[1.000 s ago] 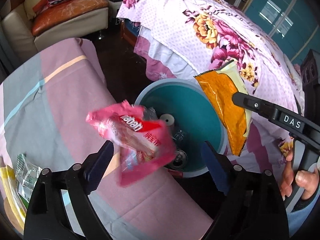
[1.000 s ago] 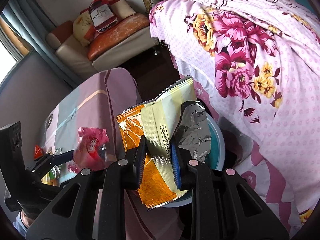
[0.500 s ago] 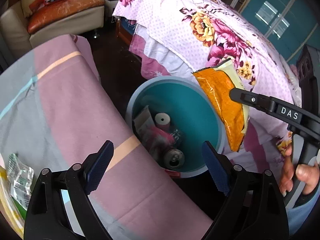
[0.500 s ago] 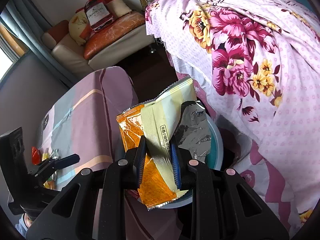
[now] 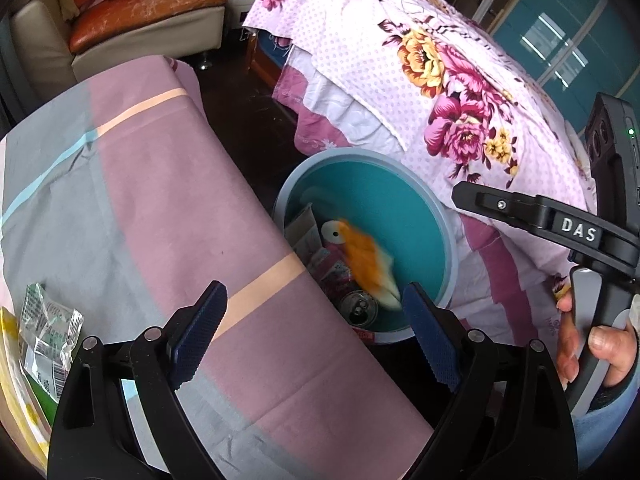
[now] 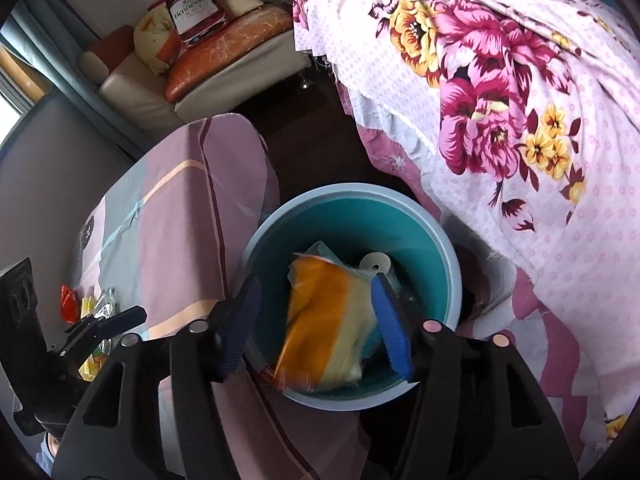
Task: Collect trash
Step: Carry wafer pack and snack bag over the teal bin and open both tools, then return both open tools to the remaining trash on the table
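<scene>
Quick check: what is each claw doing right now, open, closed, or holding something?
Left claw: open, empty.
Right claw: jaws opening, pads clear of the orange snack bag, which is dropping into the teal bin.

A cream sofa [image 6: 160, 92] with orange cushions [image 6: 228, 56] stands against the pale wall. A floral bedspread [image 6: 500, 92] drapes over the bed beside dark flooring [image 5: 244, 120]. Teal glazed doors [image 5: 560, 36] stand behind.

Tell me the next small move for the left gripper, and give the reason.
Probably swing the left gripper back over the table toward the green-white wrapper. Its jaws stand open and empty; the orange snack bag is dropping into the teal bin as the right gripper jaws are opening, and that wrapper lies uncollected.
</scene>
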{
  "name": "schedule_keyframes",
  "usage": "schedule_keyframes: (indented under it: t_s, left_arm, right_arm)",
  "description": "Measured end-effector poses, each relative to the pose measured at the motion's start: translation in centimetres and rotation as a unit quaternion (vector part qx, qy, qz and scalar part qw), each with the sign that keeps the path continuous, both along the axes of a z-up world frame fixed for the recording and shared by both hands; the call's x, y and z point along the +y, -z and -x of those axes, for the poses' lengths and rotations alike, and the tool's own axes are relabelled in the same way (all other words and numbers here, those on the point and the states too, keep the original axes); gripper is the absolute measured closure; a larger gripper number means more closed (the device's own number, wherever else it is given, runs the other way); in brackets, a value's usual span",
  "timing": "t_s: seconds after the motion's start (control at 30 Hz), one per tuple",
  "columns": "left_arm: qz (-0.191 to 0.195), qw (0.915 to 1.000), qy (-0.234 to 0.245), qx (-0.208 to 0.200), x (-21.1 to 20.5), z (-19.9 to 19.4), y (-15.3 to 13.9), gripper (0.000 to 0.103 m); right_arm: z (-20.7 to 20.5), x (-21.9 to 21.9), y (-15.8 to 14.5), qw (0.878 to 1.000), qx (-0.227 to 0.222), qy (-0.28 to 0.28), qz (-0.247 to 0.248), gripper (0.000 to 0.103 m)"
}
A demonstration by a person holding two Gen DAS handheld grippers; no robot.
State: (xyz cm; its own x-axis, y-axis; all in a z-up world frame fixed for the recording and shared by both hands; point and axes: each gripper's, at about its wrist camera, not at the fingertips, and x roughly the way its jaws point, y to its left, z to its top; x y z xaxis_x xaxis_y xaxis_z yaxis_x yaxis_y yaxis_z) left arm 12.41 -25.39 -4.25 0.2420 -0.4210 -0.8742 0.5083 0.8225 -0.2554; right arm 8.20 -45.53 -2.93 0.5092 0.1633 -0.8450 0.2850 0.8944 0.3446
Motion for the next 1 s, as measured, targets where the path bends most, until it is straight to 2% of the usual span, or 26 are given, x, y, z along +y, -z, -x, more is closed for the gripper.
schedule_keyframes:
  t_s: [0.3,0.5,1.0]
  left_arm:
    - [0.003,1.0,-0.007,-0.004,1.1,0.6,-0.4,0.01]
    - [0.008,0.9998,-0.018,-0.01,2.6,1.4,-1.3,0.01]
    - [0.036,0.9964,-0.073,-0.023,10.1,2.5,-3.2,0.009]
  right_arm:
    - [0.3,0.9,-0.7,1.0,0.005,-0.001,0.005,0.033]
    - [0.6,2.4,-1.8,1.0,0.002,-0.012,0.013,0.032]
    - [0.1,9.3,-4.2,0.997,-0.002,-0.07,0.034,0.029]
